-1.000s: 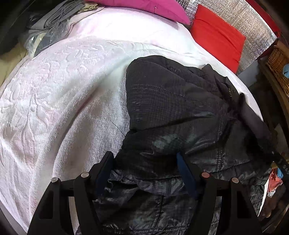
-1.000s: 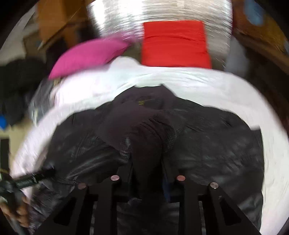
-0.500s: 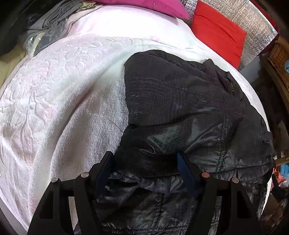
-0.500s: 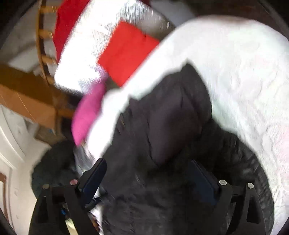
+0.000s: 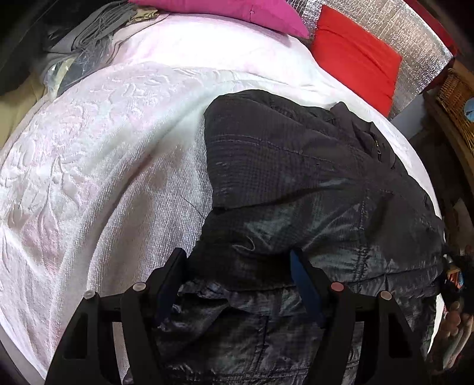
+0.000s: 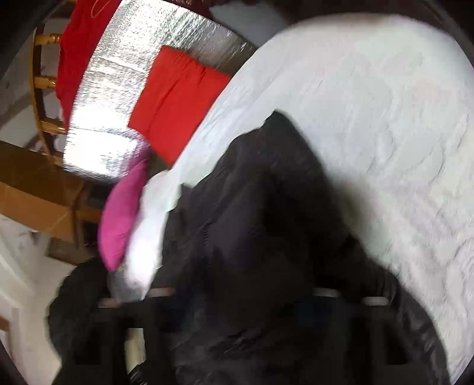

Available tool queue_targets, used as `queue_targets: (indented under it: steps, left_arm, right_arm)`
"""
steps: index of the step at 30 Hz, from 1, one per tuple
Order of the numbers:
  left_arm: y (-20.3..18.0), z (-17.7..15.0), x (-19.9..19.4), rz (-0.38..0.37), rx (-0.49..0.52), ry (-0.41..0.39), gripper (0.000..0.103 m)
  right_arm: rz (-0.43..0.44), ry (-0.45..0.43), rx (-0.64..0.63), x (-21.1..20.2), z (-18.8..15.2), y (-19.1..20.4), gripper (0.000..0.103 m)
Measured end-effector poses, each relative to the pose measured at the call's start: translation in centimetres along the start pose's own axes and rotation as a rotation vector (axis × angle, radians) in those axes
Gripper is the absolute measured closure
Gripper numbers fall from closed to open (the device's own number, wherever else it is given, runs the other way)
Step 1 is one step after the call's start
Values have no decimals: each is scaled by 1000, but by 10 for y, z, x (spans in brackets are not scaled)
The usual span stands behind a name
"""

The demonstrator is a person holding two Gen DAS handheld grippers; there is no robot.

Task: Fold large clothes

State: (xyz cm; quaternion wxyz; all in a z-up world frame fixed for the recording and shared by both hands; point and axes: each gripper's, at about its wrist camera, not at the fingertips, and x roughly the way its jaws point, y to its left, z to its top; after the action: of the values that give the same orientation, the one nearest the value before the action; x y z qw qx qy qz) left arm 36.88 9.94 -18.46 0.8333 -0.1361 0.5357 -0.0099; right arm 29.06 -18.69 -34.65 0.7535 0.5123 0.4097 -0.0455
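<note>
One big dark jacket (image 5: 296,183) takes up the near right part of the bed (image 5: 103,154), spread over a white textured bedspread, its collar end pointing toward the red cushion (image 5: 355,56) and pink pillow (image 5: 237,9) at the head. It looks like a padded, shiny-shelled garment: bulky but probably light for its size, soft and limp, with a slick face that would slide against itself and spring back from a fold. One panel or sleeve already lies doubled across the body, leaving a thick ridge. Seams, hem and cuff edges look like the safest places to take hold, since a pinch on the smooth shell alone would likely slip or gather only the top layer.

The left gripper (image 5: 237,266) hangs over the near hem with its fingers (image 5: 299,272) well apart, straddling a rumpled fold of the fabric; whether the pads actually press on the cloth cannot be told from the left wrist view.

The right gripper (image 6: 246,299) is badly blurred. Its jaws are closing, and dark fabric fills the space between them, but whether they have caught it cannot be told. A grip there should take the edge of the raised fold (image 6: 281,177), not the slack middle.
</note>
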Motion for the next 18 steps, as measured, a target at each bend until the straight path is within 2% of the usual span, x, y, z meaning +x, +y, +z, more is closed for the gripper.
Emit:
queue_targets:
  steps: [3, 7, 10, 13, 15, 18]
  left_arm:
    - [0, 1, -7, -8, -2, -24, 31]
    - [-3, 4, -23, 9, 15, -96, 31]
    - [-8, 2, -24, 18, 40, -97, 31]
    - [-10, -2, -6, 54, 57, -29, 31]
    - [-9, -4, 1, 66, 51, -1, 29]
    - [-11, -6, -3, 52, 43, -9, 30]
  right_arm:
    - [10, -34, 19, -10, 1, -5, 87]
    - [40, -133, -74, -48, -4, 16, 90]
    - [46, -158, -112, -73, -10, 20, 90]
    - [-60, -99, -112, -61, -12, 7, 90]
    - [-125, -7, -86, -41, -11, -9, 89]
    - [-66, 37, -19, -42, -6, -19, 88]
